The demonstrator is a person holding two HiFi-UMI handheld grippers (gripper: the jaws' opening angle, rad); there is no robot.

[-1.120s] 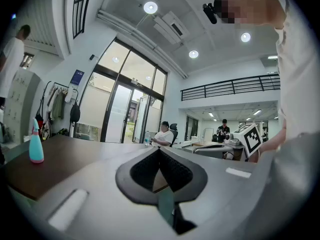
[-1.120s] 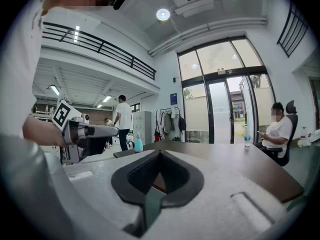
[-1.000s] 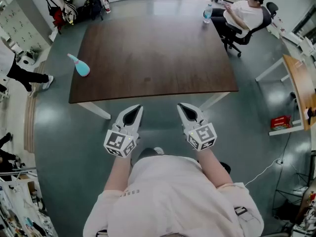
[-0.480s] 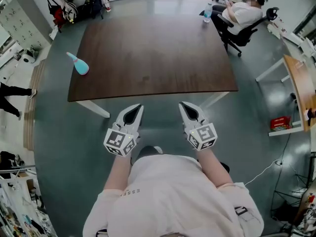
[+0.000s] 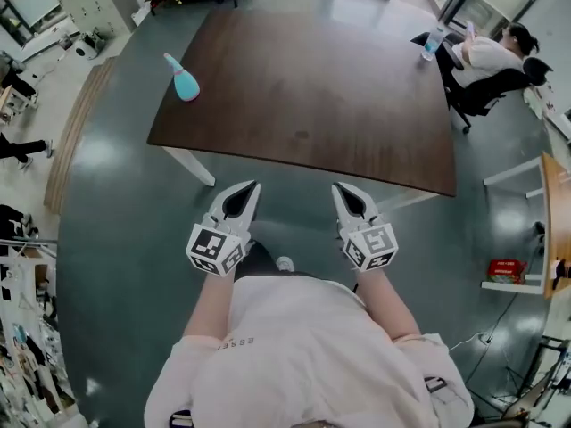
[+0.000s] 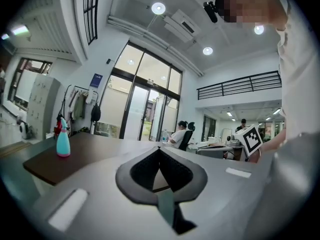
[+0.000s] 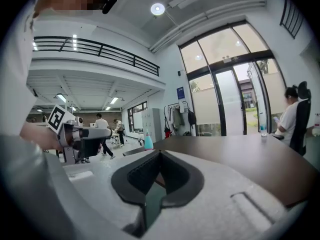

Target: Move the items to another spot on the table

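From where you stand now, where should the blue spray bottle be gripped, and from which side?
Probably around the body, just above its wide base: the spray bottle stands upright near the table's left edge. Come level from the near side with the left gripper, its shut jaws opened first.

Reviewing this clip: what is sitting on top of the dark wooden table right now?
A light blue spray bottle stands near the table's left edge. A clear bottle shows at the far right corner; whether it rests on the top is unclear.
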